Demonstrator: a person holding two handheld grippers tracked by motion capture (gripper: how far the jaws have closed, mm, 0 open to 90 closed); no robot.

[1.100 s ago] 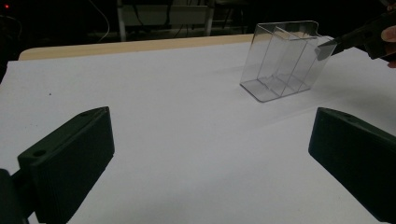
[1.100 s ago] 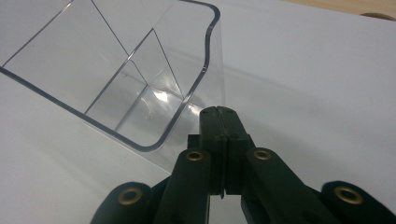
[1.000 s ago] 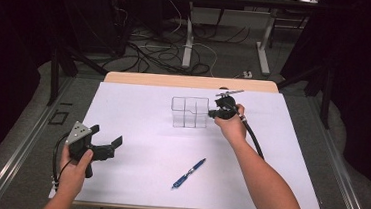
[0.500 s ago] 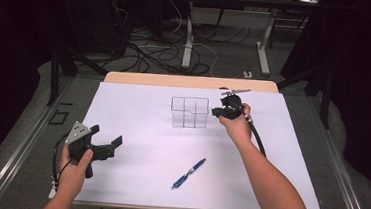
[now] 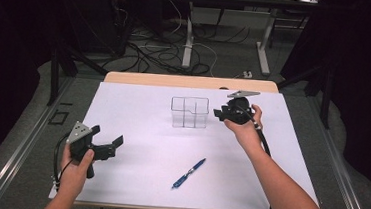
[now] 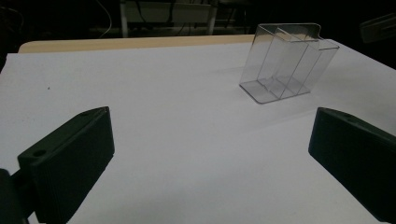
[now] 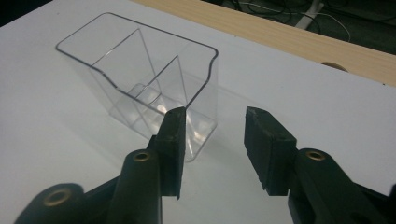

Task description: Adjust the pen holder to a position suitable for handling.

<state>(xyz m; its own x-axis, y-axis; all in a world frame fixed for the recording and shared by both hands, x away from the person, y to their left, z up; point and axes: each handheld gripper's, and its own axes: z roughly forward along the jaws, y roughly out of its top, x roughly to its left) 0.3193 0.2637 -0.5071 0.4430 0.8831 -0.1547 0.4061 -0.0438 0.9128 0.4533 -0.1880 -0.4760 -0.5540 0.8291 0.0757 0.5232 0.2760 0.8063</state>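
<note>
Clear divided organizer (image 5: 189, 112) stands upright, compartments empty.

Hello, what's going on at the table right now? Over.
Left gripper open, empty. Right gripper open beside clear plastic divided organiser box, not touching. Blue pen lies apart on white sheet. Nothing in between.

We see a dim room with dark curtains (image 5: 361, 73) at both sides. Cables (image 5: 152, 52) sprawl over the grey floor (image 5: 217, 62) beneath white table legs (image 5: 188, 39).

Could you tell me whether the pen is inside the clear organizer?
No, the pen lies on the white sheet, well short of the organizer.
</note>
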